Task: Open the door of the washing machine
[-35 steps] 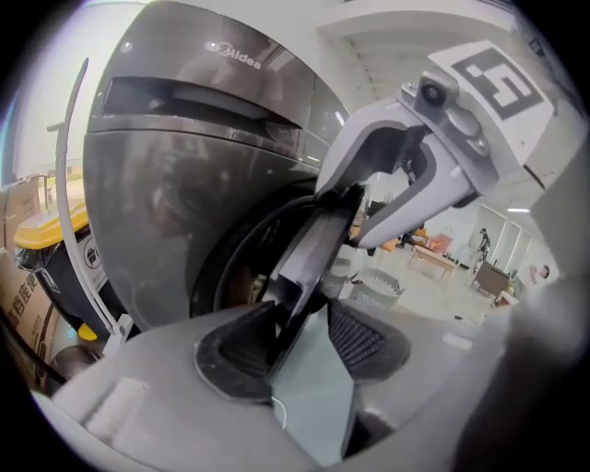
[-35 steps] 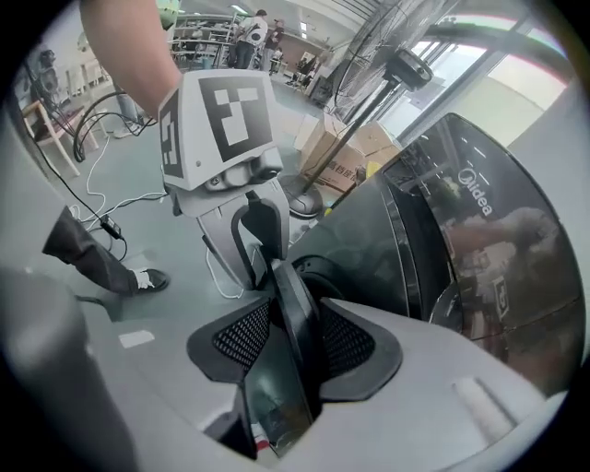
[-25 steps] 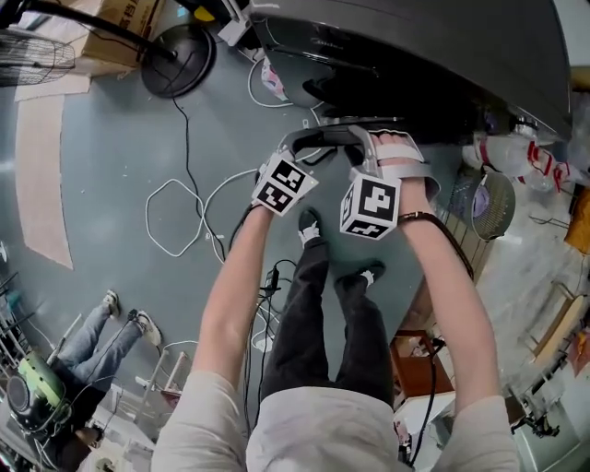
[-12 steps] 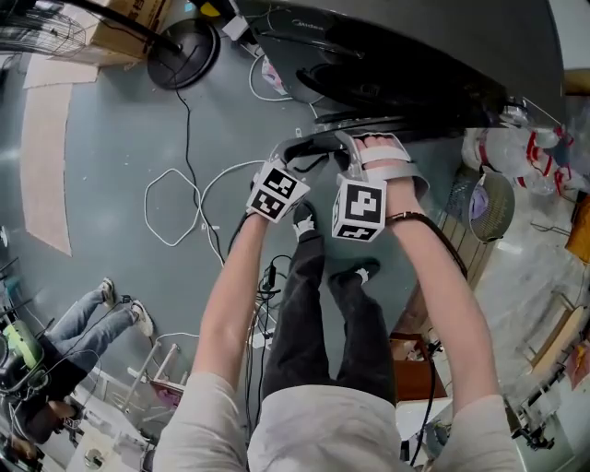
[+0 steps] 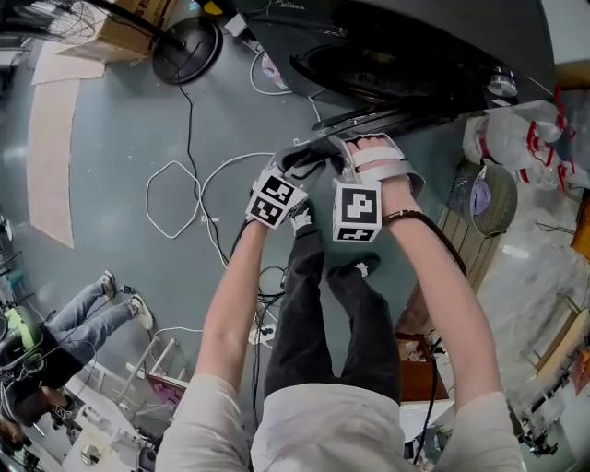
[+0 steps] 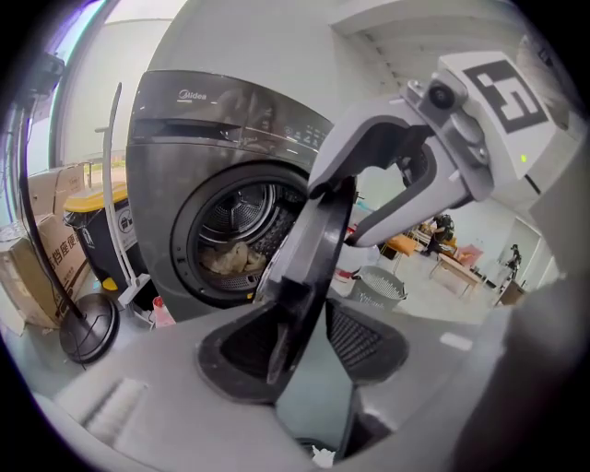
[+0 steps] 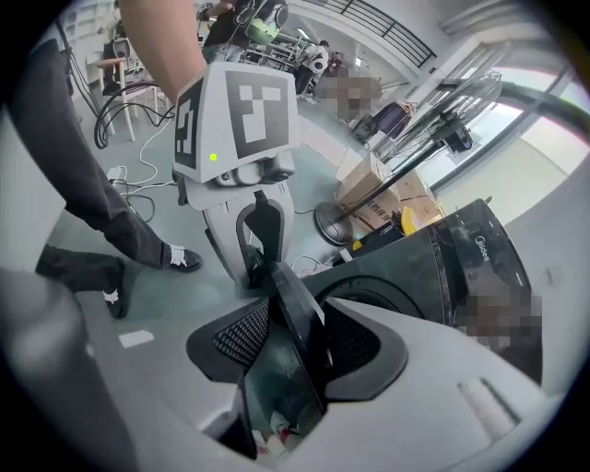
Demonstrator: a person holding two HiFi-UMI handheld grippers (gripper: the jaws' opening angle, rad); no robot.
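Note:
The dark washing machine (image 5: 396, 55) stands at the top of the head view, its round door (image 5: 387, 120) swung partway out. My right gripper (image 5: 355, 152) is shut on the door's rim (image 7: 290, 313), which runs between its pads. My left gripper (image 5: 304, 161) straddles the same rim (image 6: 318, 249) from the other side. Its jaws are closing; the rim lies against one pad, with a gap at the other. Past the door, the left gripper view shows the open drum (image 6: 230, 253) with laundry inside. Each gripper view shows the other gripper just beyond the door's edge.
White cables (image 5: 175, 212) loop on the grey floor at the left. A fan's round base (image 5: 184, 46) and cardboard boxes (image 5: 138, 14) stand at the top left. A wire basket (image 5: 489, 198) and plastic bottles (image 5: 516, 138) sit at the right. My feet (image 5: 309, 230) are under the grippers.
Both grippers have moved back from the machine, toward my body, with the door's rim between them. The door stands further out, and more of the drum opening shows.

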